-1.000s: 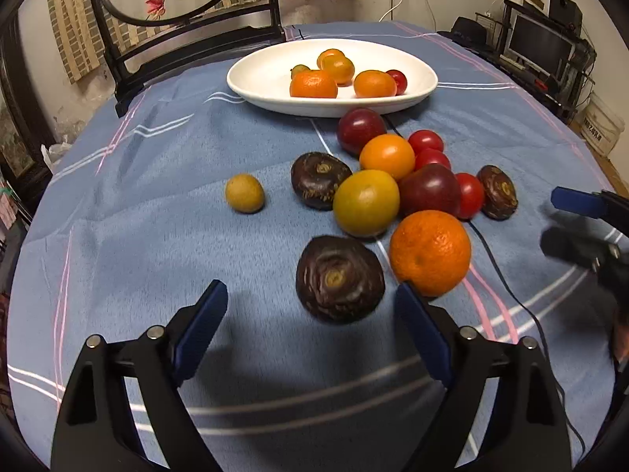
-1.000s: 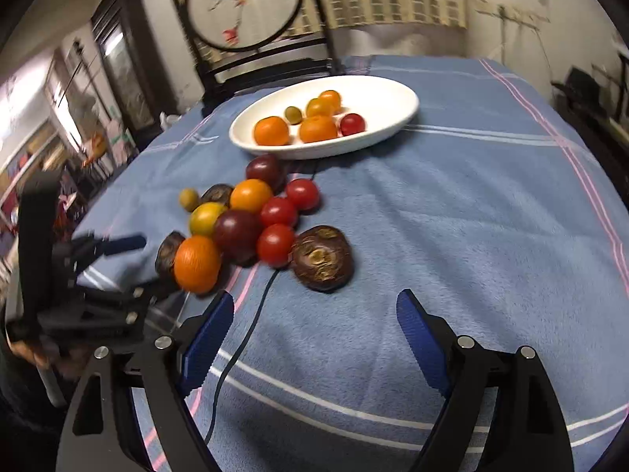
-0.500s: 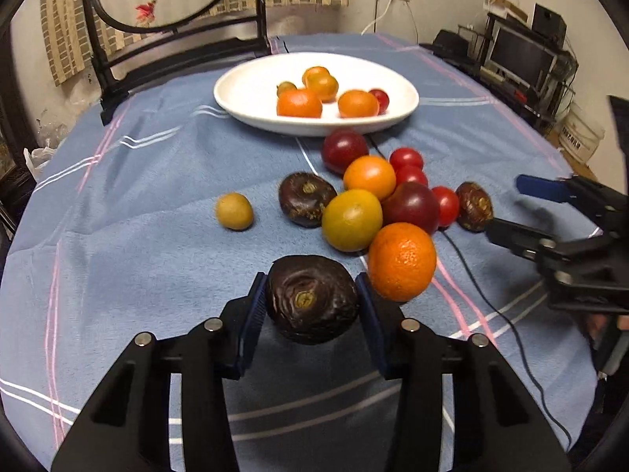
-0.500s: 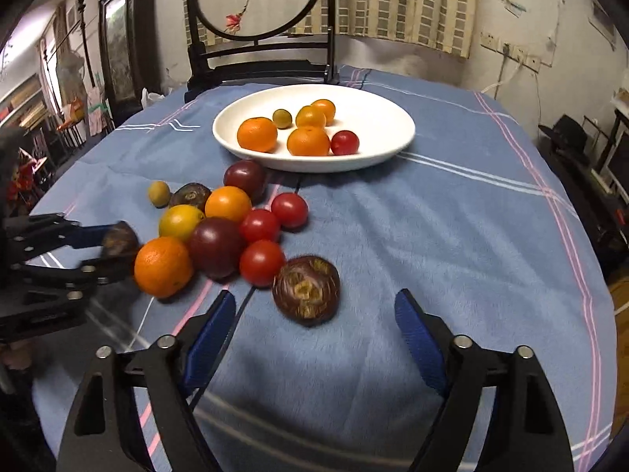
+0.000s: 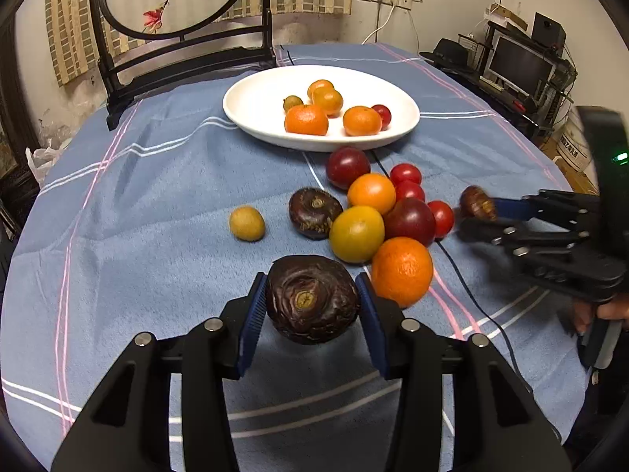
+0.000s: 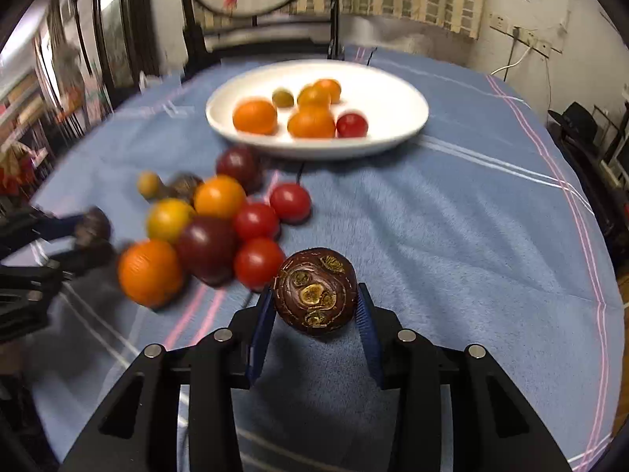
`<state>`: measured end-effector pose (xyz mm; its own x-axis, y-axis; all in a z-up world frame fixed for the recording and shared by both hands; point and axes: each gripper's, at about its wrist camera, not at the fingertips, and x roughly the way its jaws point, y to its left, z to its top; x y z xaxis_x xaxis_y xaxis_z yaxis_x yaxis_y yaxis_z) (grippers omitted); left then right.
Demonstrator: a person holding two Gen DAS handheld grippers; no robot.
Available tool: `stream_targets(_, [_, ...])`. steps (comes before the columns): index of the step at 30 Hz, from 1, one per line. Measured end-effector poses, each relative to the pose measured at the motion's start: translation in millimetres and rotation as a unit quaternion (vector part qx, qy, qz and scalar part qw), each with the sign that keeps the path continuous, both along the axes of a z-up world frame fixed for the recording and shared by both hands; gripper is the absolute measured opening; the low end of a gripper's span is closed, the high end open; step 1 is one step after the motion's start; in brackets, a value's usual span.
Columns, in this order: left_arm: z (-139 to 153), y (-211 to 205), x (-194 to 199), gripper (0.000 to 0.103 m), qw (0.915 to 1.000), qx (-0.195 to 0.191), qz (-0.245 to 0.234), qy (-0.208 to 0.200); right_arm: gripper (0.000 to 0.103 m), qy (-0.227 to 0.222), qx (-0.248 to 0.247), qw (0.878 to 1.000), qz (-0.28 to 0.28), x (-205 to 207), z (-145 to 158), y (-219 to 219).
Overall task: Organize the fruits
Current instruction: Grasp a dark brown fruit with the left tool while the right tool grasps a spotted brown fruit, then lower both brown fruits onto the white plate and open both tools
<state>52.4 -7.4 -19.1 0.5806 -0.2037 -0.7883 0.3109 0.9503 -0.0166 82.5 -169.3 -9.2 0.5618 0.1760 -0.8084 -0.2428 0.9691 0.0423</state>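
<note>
My left gripper [image 5: 312, 305] is shut on a dark purple wrinkled fruit [image 5: 312, 299], held just above the blue cloth. My right gripper [image 6: 314, 306] is shut on another dark purple fruit [image 6: 315, 291]; it also shows in the left wrist view [image 5: 476, 207]. A white plate [image 5: 255, 106] at the far side holds several oranges and small fruits. A cluster of loose fruit lies between: an orange [image 5: 401, 271], a yellow fruit [image 5: 356, 233], a dark plum [image 5: 411, 220], red tomatoes [image 5: 440, 218], a third dark purple fruit [image 5: 314, 212].
A small yellow-brown fruit [image 5: 247, 223] lies alone left of the cluster. A black cable [image 5: 471, 295] runs across the blue striped tablecloth [image 5: 137, 196]. A dark chair [image 5: 177, 55] stands behind the table. Shelves with a monitor [image 5: 519, 67] are at the right.
Both grippers closed: the left took the near dark purple fruit about half a second ago and has lifted it, and the right has just shut on the other dark purple fruit.
</note>
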Motion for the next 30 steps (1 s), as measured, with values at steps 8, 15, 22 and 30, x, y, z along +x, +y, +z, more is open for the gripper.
stream_targets(8, [37, 1, 59, 0.044, 0.9994, -0.026, 0.019, -0.01, 0.041, -0.09, 0.077, 0.992, -0.034, 19, 62, -17])
stream_targets(15, [67, -11, 129, 0.044, 0.9975, -0.042, 0.041, -0.04, 0.041, -0.087, 0.091, 0.992, -0.023, 85, 71, 5])
stream_targets(22, [38, -22, 187, 0.044, 0.9977, -0.02, 0.064, -0.001, 0.041, -0.041, 0.081, 0.995, -0.05, 147, 35, 6])
stream_targets(30, [15, -25, 214, 0.058, 0.9965, -0.02, 0.08, 0.012, 0.06, -0.032, 0.114, 0.992, -0.05, 161, 9, 2])
